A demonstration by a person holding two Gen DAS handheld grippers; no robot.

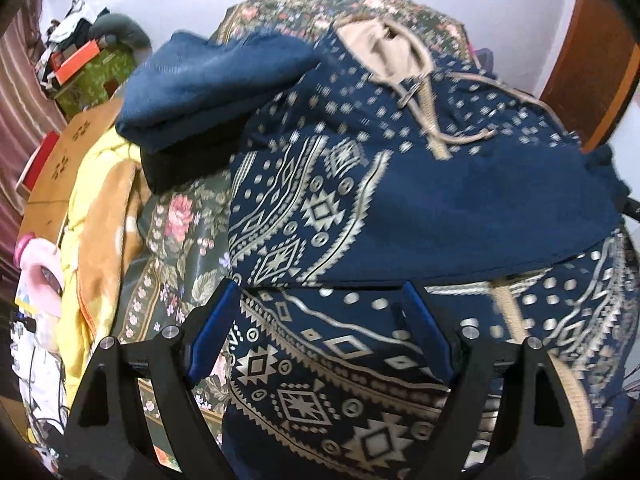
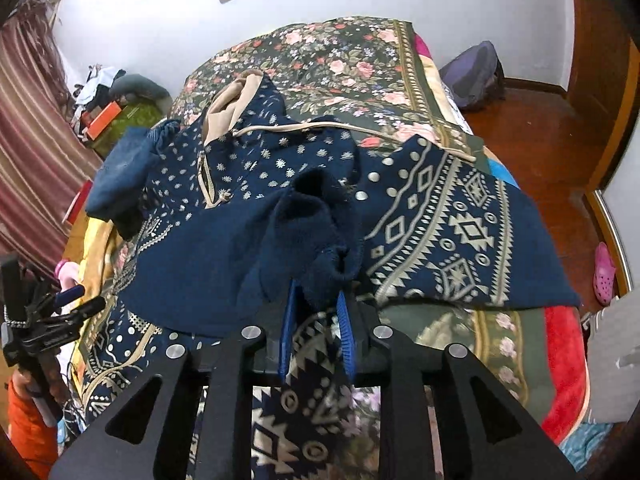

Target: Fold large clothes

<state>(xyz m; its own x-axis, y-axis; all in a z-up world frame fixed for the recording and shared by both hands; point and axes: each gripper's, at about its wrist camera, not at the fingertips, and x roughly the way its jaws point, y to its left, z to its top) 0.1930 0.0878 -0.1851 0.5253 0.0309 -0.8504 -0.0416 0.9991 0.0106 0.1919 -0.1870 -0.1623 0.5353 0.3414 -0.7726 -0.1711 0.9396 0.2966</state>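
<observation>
The large navy hoodie (image 2: pixel 440 220) with its pale geometric print lies spread across the bed (image 2: pixel 340 64), its tan-lined hood (image 2: pixel 228 100) toward the far end and its patterned hem nearest the cameras. In the right wrist view, the right gripper (image 2: pixel 318 320) hangs over the middle of the garment with its blue fingers (image 2: pixel 290 332) only a little apart; the ribbed navy cuff (image 2: pixel 316 240) of a sleeve sits bunched right at their tips, hanging down between them, and whether the pads press on it cannot be told. In the left wrist view the left gripper (image 1: pixel 320 320) has its fingers (image 1: pixel 216 328) standing wide apart above the hoodie's near patterned edge, with cloth showing between them but nothing pinched. The other sleeve (image 1: pixel 208 88) is folded over near the hood, on the side of the yellow blanket (image 1: pixel 104 216). The hoodie's right-hand edge runs close to the bed's edge, beyond which the wooden floor (image 2: pixel 540 152) is open apart from a backpack (image 2: pixel 476 76) by the wall and a pink shoe (image 2: pixel 604 276). Floral bedcover (image 2: pixel 340 64) shows uncovered past the hood.
</observation>
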